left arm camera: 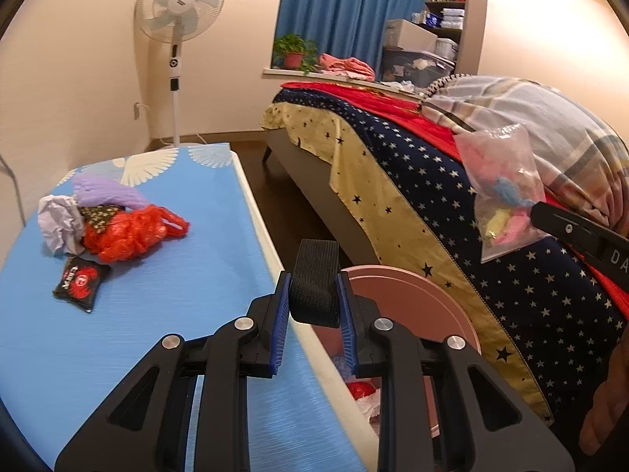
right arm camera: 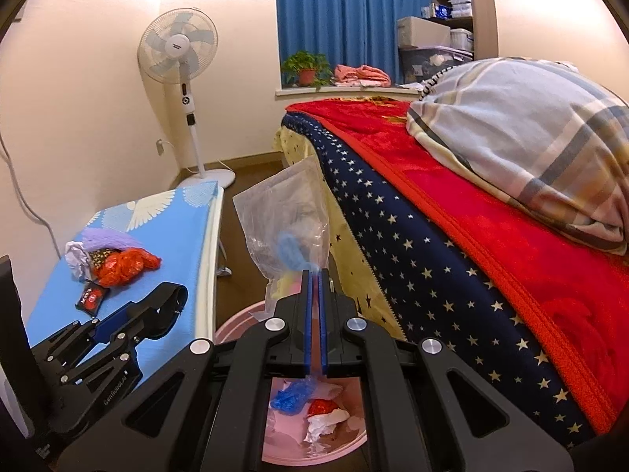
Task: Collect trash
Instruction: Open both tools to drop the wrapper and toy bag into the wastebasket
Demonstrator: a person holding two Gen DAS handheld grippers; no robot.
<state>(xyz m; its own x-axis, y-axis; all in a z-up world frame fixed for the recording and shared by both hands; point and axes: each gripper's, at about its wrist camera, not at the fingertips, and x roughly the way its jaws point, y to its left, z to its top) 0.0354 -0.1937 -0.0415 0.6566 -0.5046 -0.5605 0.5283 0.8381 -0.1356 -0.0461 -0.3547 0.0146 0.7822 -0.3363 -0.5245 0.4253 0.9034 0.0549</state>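
Trash bags carried to the bin

A clear bag (right arm camera: 285,232) is clamped by the right gripper (right arm camera: 314,275) over the pink bin (right arm camera: 236,324); a black band (left arm camera: 315,281) is clamped by the left gripper (left arm camera: 314,295).

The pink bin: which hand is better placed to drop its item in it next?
Right, probably. The right tool grips the clear plastic bag directly above the pink bin. The left tool, holding a black strap, sits over the table edge, beside the bin.

A white pedestal fan (left arm camera: 179,4) stands in the corner by the wall. Blue curtains (right arm camera: 350,19) hang behind a potted plant (right arm camera: 307,67) on the sill, and a plaid pillow (right arm camera: 523,133) lies on the bed's red blanket (right arm camera: 491,212).
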